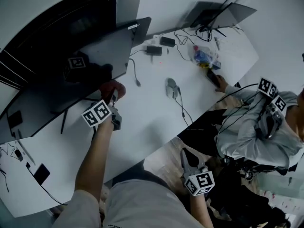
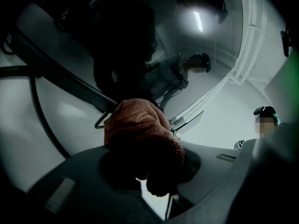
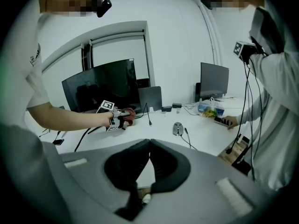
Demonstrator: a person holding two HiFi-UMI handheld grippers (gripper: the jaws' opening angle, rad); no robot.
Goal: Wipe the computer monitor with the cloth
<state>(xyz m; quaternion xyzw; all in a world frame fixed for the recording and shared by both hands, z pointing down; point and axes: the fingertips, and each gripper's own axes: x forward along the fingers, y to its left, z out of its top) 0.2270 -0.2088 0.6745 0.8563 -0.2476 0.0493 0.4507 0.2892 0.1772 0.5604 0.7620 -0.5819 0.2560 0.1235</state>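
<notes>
A large black monitor (image 1: 80, 61) stands tilted at the left of the white desk (image 1: 152, 122); it also shows in the right gripper view as a dark monitor (image 3: 100, 85). My left gripper (image 1: 114, 99) is shut on a reddish-brown cloth (image 1: 115, 89), held close to the monitor's lower edge. In the left gripper view the cloth (image 2: 140, 139) bulges out between the jaws, with the dark screen (image 2: 121, 41) just beyond. My right gripper (image 1: 186, 156) hangs off the desk's near edge, shut with nothing in it; its tips (image 3: 148, 143) meet.
On the desk lie a grey mouse (image 1: 172, 87) with its cable, black adapters (image 1: 154, 50), a colourful bag (image 1: 205, 56) and a laptop (image 1: 221, 14). A second person in a grey sleeve (image 1: 247, 127) with marker cubes stands at the right.
</notes>
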